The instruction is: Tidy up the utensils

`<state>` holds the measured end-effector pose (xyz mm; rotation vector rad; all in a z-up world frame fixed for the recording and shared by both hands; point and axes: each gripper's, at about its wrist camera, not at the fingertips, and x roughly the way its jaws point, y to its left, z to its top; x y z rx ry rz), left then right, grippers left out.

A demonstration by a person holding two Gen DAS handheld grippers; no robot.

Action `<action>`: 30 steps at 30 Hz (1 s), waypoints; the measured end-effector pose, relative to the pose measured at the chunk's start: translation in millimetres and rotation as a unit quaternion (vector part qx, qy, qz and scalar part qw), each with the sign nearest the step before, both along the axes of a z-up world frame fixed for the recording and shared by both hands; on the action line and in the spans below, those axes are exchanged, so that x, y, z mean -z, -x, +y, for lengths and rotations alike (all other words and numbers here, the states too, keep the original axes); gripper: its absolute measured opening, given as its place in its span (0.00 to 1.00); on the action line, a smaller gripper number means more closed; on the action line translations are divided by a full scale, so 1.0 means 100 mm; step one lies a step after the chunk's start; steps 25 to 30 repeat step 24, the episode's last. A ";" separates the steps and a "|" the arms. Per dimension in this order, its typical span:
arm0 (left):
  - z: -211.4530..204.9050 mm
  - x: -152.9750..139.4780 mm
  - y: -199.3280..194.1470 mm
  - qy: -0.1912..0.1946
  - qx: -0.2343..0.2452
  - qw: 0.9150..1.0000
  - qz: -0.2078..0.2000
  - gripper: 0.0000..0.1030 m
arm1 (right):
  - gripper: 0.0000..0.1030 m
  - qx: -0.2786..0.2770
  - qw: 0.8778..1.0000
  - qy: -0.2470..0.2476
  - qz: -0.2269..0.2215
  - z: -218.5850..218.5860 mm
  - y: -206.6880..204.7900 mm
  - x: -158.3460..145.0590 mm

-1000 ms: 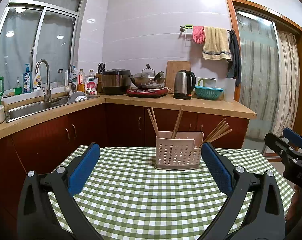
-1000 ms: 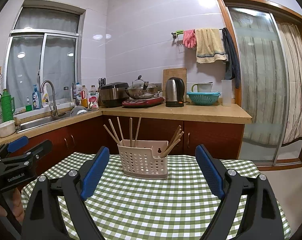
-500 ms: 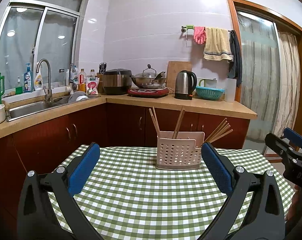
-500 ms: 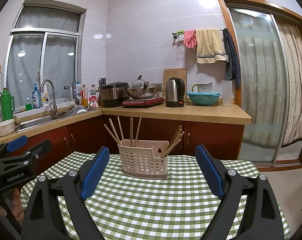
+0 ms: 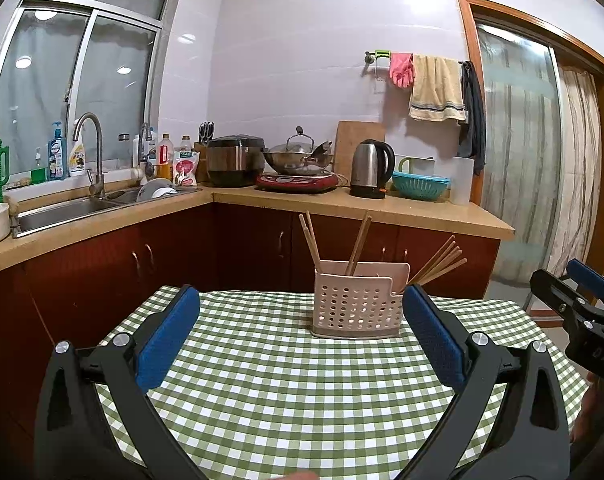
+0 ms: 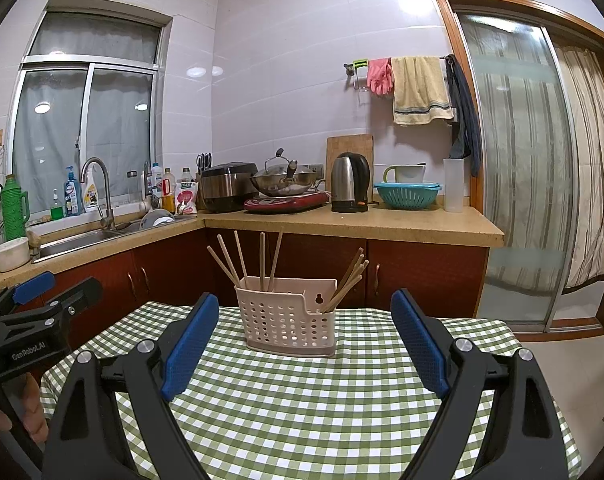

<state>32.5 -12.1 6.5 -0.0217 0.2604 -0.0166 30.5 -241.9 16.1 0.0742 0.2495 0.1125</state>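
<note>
You held the left gripper [image 5: 301,300] low over the table [image 5: 285,392], jaws spread wide, nothing between the blue pads [image 5: 167,340]. The right gripper [image 6: 304,306] sat the same way: jaws wide apart, pads [image 6: 189,340] bare, nothing pinched. Both pointed slightly downward toward the far edge of the table.

Each gripper showed at the edge of the other's view, the right one at the far right of the left view [image 5: 582,312], the left one at the far left of the right view [image 6: 33,320], with your fingers [image 6: 29,412] wrapped round its handle.

Ahead of both grippers, a pale perforated caddy [image 6: 287,320] stood upright on the green-checked cloth [image 6: 342,400], near the far edge, touched by neither gripper. Chopsticks [image 6: 241,258] stood in its larger compartment, fanned loosely; a second bunch [image 6: 350,280] leaned out to the right from the smaller end compartment.

Beyond the table: red-brown cabinets [image 6: 422,272] under a tan counter [image 6: 382,226]. On the counter a rice cooker [image 6: 227,186], a lidded wok [image 6: 287,182] on a red hob, a kettle [image 6: 350,182], a teal colander [image 6: 408,196]. Sink [image 6: 85,240] and tap to the left under the window. Towels and pink gloves [image 6: 380,76] hung on a wall rail
</note>
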 end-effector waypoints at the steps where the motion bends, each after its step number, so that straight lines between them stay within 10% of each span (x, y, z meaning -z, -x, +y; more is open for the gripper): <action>1: 0.00 0.00 -0.01 -0.001 0.000 1.000 0.000 0.96 | 0.83 0.000 1.000 0.000 0.000 0.00 0.00 0.00; 30: 0.24 0.57 -0.73 0.014 -0.026 0.995 0.097 0.96 | 0.83 0.004 0.999 -0.003 0.036 -0.15 -0.34 0.35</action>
